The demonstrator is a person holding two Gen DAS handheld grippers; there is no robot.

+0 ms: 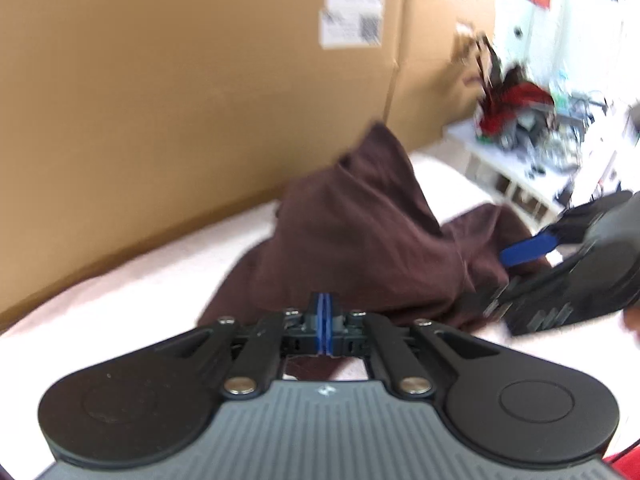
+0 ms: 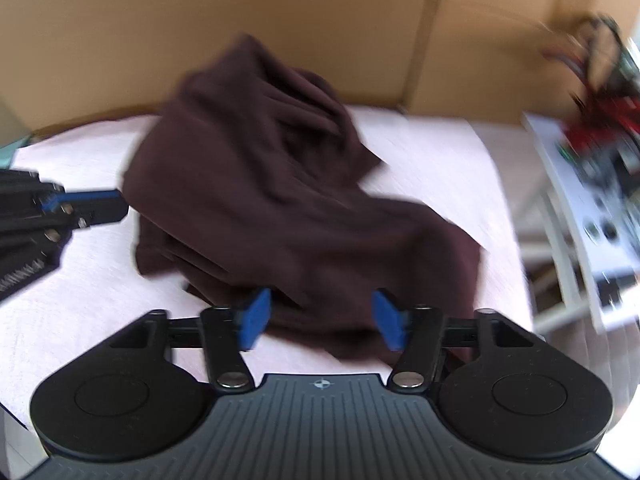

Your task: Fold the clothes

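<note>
Garment (image 2: 288, 184): dark maroon, heaped on pale pink surface (image 2: 440, 168) before cardboard box (image 1: 180, 80) | left claw (image 1: 325, 322): closed, apparently pinching near hem to lift an edge | right claw (image 2: 320, 320): open over opposite edge, holding nothing, poised for matching grasp.

A pale pink bed cover (image 2: 432, 168) carries a crumpled dark brown garment (image 2: 280, 200).

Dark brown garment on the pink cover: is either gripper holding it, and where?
The left gripper appears shut on an edge of the dark brown garment; the right gripper is open, empty.
</note>
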